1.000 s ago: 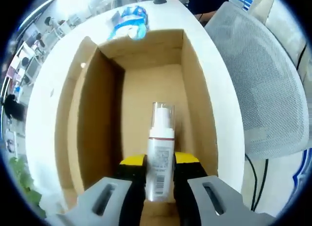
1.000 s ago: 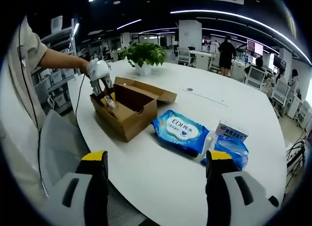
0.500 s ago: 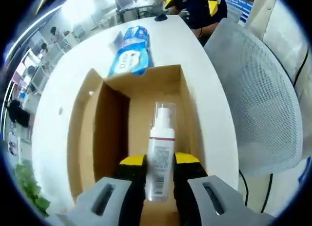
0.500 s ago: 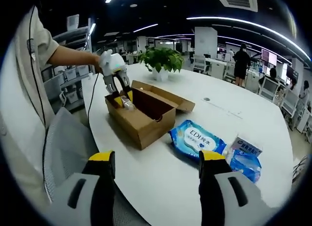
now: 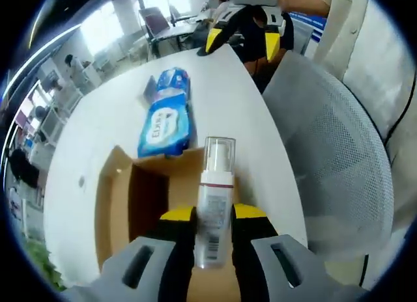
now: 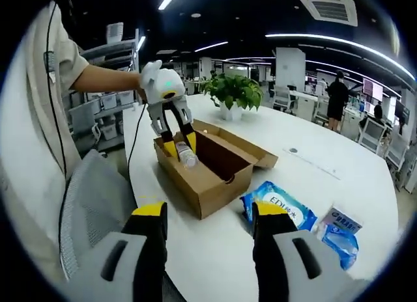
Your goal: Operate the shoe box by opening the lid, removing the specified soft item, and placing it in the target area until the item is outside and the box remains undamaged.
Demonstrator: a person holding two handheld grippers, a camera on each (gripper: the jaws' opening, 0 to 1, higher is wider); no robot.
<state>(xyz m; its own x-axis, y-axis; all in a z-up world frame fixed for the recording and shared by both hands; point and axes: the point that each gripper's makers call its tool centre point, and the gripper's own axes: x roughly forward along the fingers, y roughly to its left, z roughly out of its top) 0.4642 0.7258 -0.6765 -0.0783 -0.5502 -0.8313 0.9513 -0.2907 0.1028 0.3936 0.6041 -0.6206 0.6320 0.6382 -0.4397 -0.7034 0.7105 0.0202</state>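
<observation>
Two jaws of my left gripper (image 5: 214,233) are clamped on a white pump bottle (image 5: 214,204), which stands straight ahead between the yellow-tipped pads, its clear cap pointing away from me. A printed label with a barcode runs down the bottle's side; I cannot read the text on it. Directly beneath the jaws lies the open cardboard shoe box (image 5: 140,198), its brown interior to the left of the bottle. Beyond the box's far end, ahead of the jaws, a blue pack of wet wipes (image 5: 165,113) lies flat on the white desk (image 5: 98,120), its lettering too small to make out from here. To the right of the jaws sits a grey mesh chair (image 5: 332,152).

In the right gripper view, my right gripper (image 6: 205,214) has its jaws spread wide with nothing between them, hovering over the near edge of the desk. Ahead and slightly left of them I see the left gripper holding the bottle just above the box's near end, the lid flap folded out on the far side. Ahead and to the right lies the blue wipes pack, marked "EDI" in white, and further right a smaller blue packet (image 6: 340,233) whose print I cannot read. A potted plant (image 6: 233,94) stands beyond the box.
</observation>
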